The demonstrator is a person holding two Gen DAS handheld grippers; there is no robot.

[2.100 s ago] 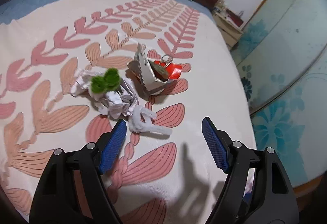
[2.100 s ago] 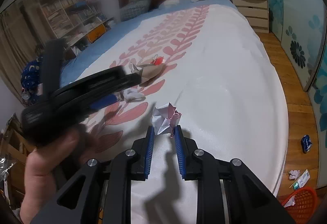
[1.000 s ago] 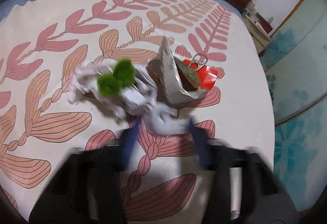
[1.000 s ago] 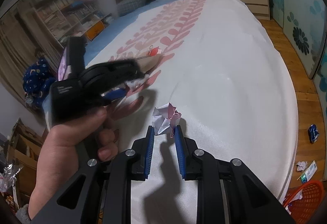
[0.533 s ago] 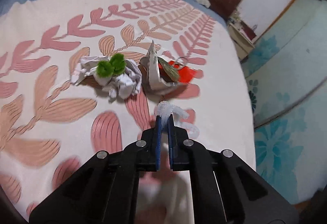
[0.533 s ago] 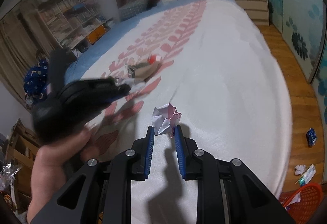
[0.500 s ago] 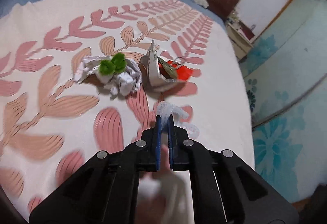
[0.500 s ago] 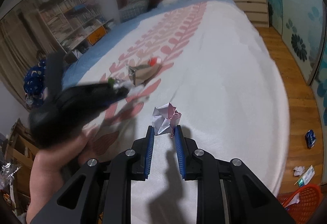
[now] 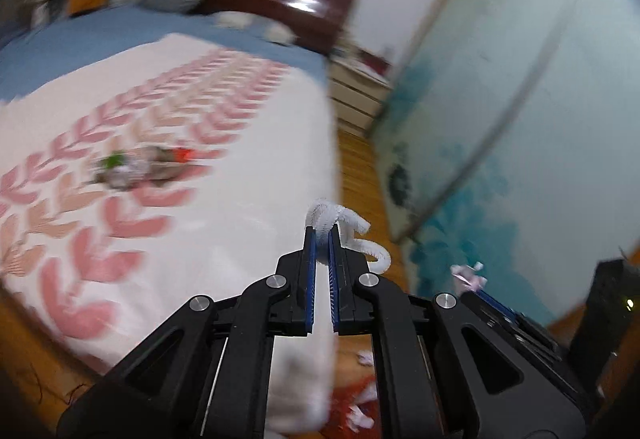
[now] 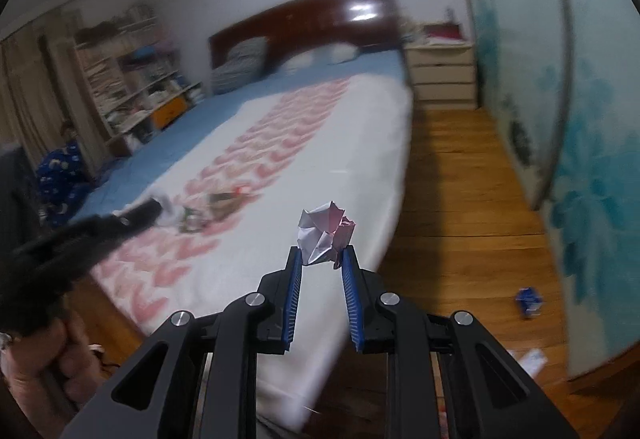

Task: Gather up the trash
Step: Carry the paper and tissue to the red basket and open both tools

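My left gripper (image 9: pixel 321 235) is shut on a white fuzzy pipe cleaner (image 9: pixel 344 225) that curls out past its blue pads, raised beside the bed's edge. My right gripper (image 10: pixel 320 254) is shut on a crumpled white and pink paper ball (image 10: pixel 325 230), also lifted off the bed. The right gripper with its paper ball (image 9: pixel 468 276) shows at the lower right of the left wrist view. A blurred pile of trash (image 9: pixel 140 165) with green, white and red bits stays on the leaf-patterned bedspread (image 9: pixel 224 223). The left gripper (image 10: pixel 120 227) appears blurred at the left of the right wrist view.
A wooden floor (image 10: pixel 460 199) runs between the bed and a teal flowered sliding door (image 10: pixel 592 159). A blue wrapper (image 10: pixel 529 302) lies on it. Red basket with paper scraps (image 9: pixel 360 407) sits below the bed corner. A nightstand (image 10: pixel 442 77) and headboard (image 10: pixel 304 27) stand at the far end.
Both grippers have risen and swung right, off the bed toward the floor side, each carrying its piece. The pile on the bedspread is now farther away. The view is blurred.
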